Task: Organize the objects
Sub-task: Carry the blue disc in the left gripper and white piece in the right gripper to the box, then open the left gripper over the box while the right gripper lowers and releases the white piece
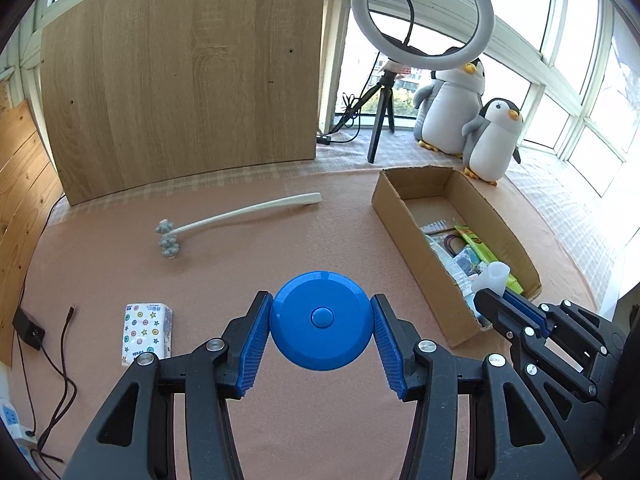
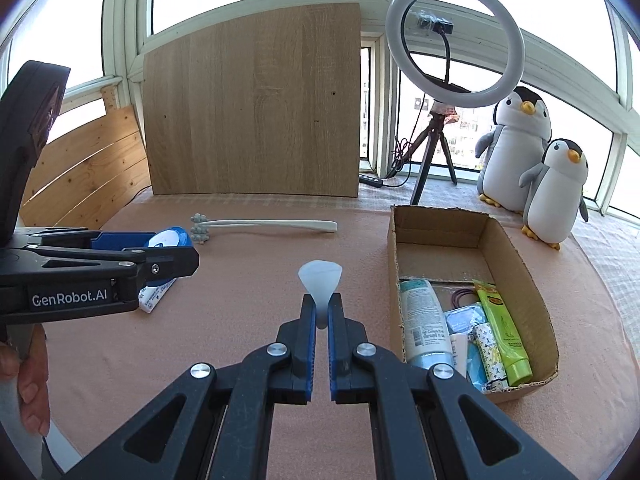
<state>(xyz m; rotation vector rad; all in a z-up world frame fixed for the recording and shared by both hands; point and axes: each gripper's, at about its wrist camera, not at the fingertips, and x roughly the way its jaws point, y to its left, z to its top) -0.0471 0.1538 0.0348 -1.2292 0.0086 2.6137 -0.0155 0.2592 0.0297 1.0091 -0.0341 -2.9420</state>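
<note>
My left gripper [image 1: 321,322] is shut on a round blue tape measure [image 1: 320,316], held above the pink cloth; it also shows in the right wrist view [image 2: 170,240]. My right gripper [image 2: 322,314] is shut on the stem of a small white funnel [image 2: 320,276], left of the cardboard box [image 2: 396,240]; the funnel also shows in the left wrist view [image 1: 494,276] by the box's near end. The box [image 1: 412,236] holds tubes, a bottle and packets. A long-handled massage roller [image 1: 224,220] lies on the cloth. A tissue pack [image 1: 146,328] lies at lower left.
A wooden board [image 1: 184,76] stands at the back. A ring light on a tripod [image 1: 422,12] and two plush penguins [image 1: 472,116] stand behind the box. A black adapter and cable [image 1: 36,336] lie at the left edge.
</note>
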